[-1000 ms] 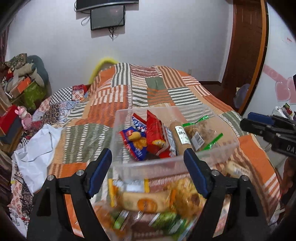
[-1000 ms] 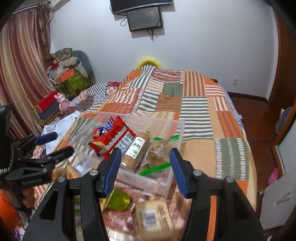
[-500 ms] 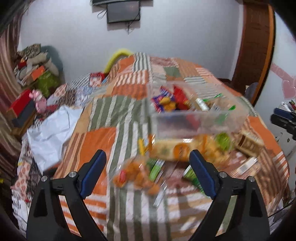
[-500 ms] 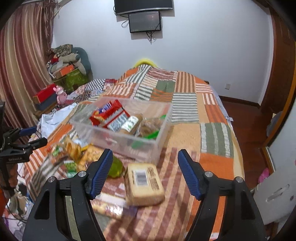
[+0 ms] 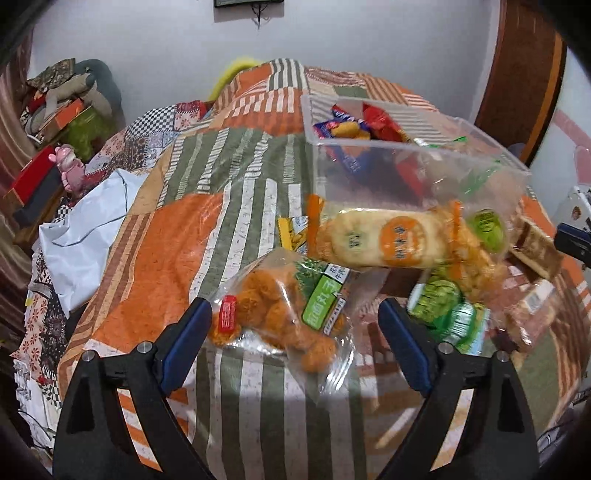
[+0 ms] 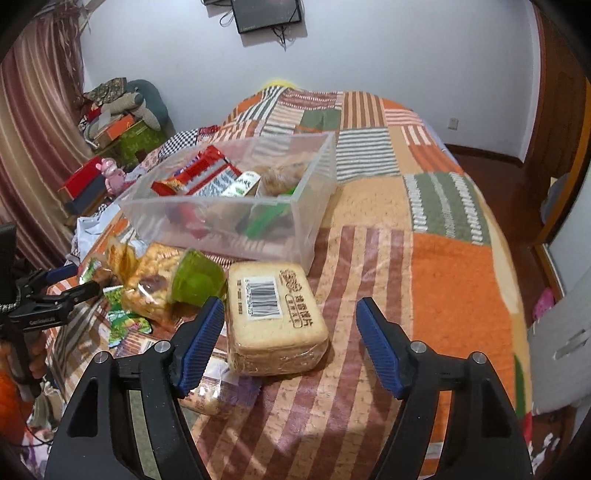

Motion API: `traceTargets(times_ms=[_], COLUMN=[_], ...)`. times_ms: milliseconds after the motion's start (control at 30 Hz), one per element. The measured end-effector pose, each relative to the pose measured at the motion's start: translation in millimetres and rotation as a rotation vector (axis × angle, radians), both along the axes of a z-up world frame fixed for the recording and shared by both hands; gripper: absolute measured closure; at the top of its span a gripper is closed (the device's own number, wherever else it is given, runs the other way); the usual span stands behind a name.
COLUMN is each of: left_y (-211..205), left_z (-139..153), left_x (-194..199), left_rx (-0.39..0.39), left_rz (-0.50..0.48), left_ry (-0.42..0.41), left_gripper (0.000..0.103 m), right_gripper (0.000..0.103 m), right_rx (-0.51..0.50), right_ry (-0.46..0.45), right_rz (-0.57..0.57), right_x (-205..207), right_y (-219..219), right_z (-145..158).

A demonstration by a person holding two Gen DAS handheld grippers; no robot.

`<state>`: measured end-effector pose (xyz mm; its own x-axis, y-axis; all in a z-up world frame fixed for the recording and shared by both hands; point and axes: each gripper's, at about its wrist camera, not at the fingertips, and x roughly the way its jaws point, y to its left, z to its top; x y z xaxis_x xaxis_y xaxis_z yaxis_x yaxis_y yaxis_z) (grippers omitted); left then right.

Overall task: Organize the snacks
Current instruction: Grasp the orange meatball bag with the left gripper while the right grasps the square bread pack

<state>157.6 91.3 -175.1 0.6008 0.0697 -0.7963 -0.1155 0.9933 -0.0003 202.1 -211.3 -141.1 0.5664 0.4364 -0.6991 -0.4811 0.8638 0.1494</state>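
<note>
- Bed [image 6: 461,295]: patchwork quilt, wide bare stretch on the bin's right side, free to move there.
- Clear bin [image 6: 236,218]: landmark, part filled with snacks; loose packets heaped against its near wall.
- Biscuit pack [image 6: 275,317]: just before bin's near corner, long axis running away from right claw [image 6: 290,330]; claw open, empty, pack between its jaws, nearest.
- Fried-ball bag [image 5: 280,317]: near side of bin, between open, empty left claw [image 5: 295,328] tips.

Motion-blurred: clear plastic bin [image 5: 417,162] and rice-cracker pack [image 5: 384,240]. Wall screen [image 5: 249,3] cropped by top edge. Flat packet [image 6: 210,391] partly hidden behind right gripper's fingers [image 6: 197,345].
</note>
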Motion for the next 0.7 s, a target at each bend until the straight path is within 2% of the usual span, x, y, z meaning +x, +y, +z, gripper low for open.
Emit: traceTargets(times_ms=[233, 367, 467, 567, 633, 700], left_y=[-1, 9, 14, 14, 13, 10], left_z=[-14, -19, -19, -19, -18, -16], left_x=[9, 11, 10, 9, 7, 4], left_rx=[0.050, 0.003, -0.029, -0.036, -0.030, -0.013], left_rz=[0.009, 0.038, 0.037, 0.039, 0.040, 0.036], left_ry=[0.020, 0.011, 0.005, -0.005, -0.018, -0.027], left_gripper=[0.008, 0.009, 0.020, 0.025, 0.029, 0.033], right_gripper=[0.032, 0.032, 0.032, 0.034, 0.043, 0.045], right_rx=[-0.020, -0.011, -0.011, -0.010, -0.007, -0.010], right_ry=[0.043, 0.055, 0.052, 0.056, 0.056, 0.052], right_rz=[0.019, 0.021, 0.023, 0.028, 0.033, 0.030], right_x=[5, 6, 6, 6, 7, 7], right_y=[9, 11, 11, 11, 11, 10], right_z=[-16, -21, -21, -22, -22, -22])
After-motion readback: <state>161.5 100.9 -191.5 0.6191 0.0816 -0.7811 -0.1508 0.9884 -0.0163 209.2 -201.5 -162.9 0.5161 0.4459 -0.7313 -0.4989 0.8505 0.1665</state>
